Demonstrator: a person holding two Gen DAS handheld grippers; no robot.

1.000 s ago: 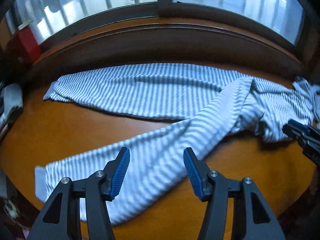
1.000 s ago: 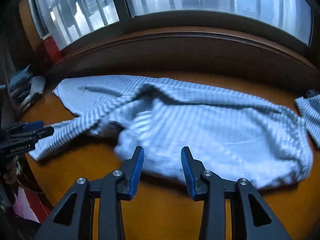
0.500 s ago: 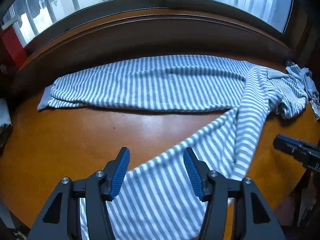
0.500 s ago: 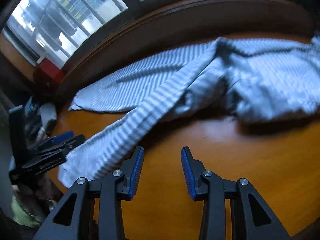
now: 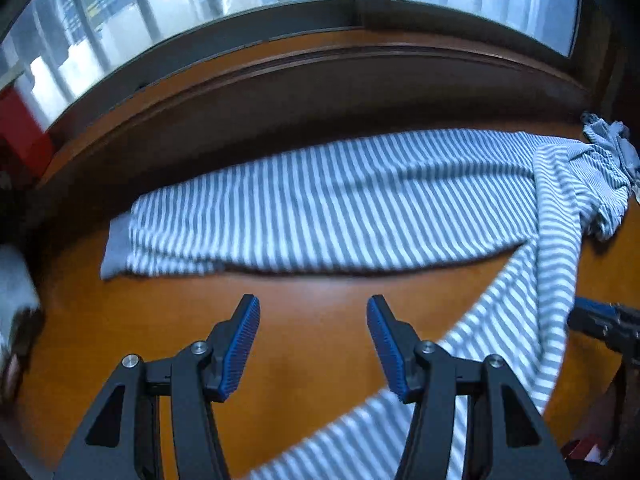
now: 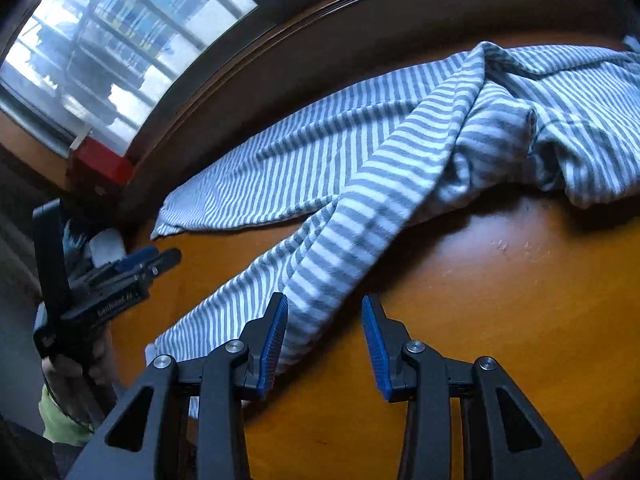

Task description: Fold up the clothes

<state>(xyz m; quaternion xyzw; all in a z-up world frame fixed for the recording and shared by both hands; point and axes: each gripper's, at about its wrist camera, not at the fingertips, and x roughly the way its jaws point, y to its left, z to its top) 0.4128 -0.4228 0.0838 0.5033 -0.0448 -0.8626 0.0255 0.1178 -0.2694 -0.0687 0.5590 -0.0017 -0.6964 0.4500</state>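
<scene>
grey-and-white striped cotton trousers (image 5: 352, 208) are lying spread on the round orange wooden table (image 5: 304, 320), not yet folded. left gripper (image 5: 312, 340) and right gripper (image 6: 324, 340) are being held parted, empty; the loose nearer leg (image 6: 340, 248) probably needs grasping.

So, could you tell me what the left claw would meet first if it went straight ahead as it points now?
Probably the bare orange-brown wooden table; its open left claw frames wood, and the grey-and-white striped garment lies farther off.

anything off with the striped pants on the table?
Yes. The striped pants aren't laid flat: one leg runs askew toward the table front edge, the other lies along the window side, and the waist end is bunched. Both grippers are open and empty.
</scene>
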